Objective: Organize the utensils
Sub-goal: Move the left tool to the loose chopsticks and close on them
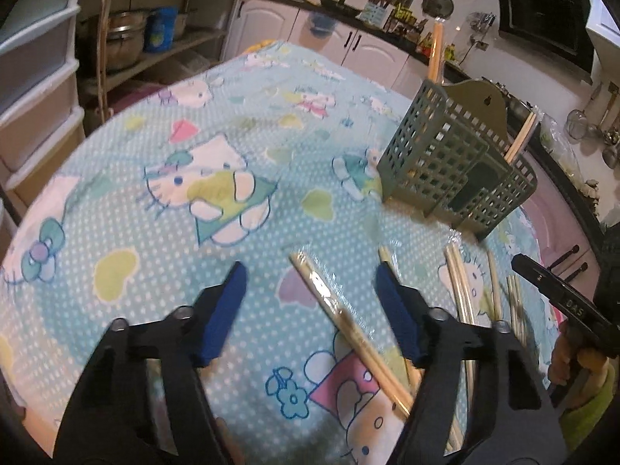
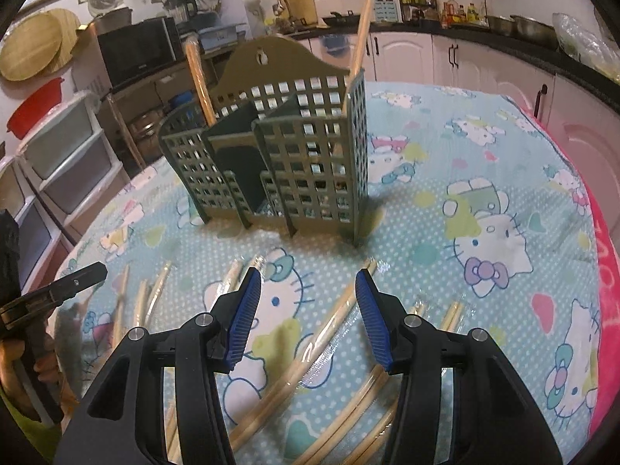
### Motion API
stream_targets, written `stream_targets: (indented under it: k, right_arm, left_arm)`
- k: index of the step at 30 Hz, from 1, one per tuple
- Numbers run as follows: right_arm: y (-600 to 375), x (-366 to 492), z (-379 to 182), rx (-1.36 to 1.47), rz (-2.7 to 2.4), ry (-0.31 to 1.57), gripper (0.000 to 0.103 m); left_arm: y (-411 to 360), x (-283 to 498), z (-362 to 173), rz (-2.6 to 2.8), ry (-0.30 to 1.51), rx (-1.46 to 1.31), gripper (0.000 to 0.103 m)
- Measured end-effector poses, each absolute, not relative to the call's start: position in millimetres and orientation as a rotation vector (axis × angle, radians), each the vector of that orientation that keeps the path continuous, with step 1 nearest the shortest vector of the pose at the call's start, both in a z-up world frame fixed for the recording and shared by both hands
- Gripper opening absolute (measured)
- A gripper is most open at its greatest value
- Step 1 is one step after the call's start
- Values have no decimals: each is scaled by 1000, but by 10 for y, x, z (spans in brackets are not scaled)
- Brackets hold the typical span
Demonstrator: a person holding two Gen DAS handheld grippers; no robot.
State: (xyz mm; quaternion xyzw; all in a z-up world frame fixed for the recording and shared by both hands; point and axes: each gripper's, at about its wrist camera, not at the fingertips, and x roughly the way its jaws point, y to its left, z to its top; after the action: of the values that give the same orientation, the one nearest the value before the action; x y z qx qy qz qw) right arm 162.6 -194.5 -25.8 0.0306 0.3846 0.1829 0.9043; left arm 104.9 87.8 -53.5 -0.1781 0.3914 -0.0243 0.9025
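A green lattice utensil holder [image 1: 457,162] [image 2: 279,155] stands upright on the table with chopstick pairs sticking out of its outer compartments [image 2: 195,77] [image 2: 362,35]. Several plastic-wrapped wooden chopstick pairs lie on the cloth in front of it. My left gripper [image 1: 310,275] is open, low over the cloth, with one wrapped pair [image 1: 345,317] lying between its blue pads. My right gripper [image 2: 308,281] is open and empty above other wrapped pairs [image 2: 325,333]. The right gripper also shows at the right edge of the left wrist view [image 1: 558,290].
The table is covered with a blue Hello Kitty cloth [image 1: 155,201] with a pink edge on the right [image 2: 604,271]. Plastic drawers [image 1: 35,89] stand at the left. Kitchen cabinets and a cluttered counter [image 2: 465,46] run behind.
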Motion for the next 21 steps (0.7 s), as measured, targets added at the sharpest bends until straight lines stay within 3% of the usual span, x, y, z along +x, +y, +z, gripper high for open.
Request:
stream_targets:
  k: [4, 12, 21]
  right_arm:
    - [-1961, 1686, -342, 62, 354, 828, 49]
    - [-2043, 1844, -485, 87, 321, 892, 49]
    - [-2052, 2104, -586, 100, 288, 933, 48]
  left_arm:
    - [840, 1071, -617, -72, 841, -379, 42]
    - [739, 1250, -679, -69, 869, -368, 41]
    - [734, 1509, -711, 4, 886, -320, 27]
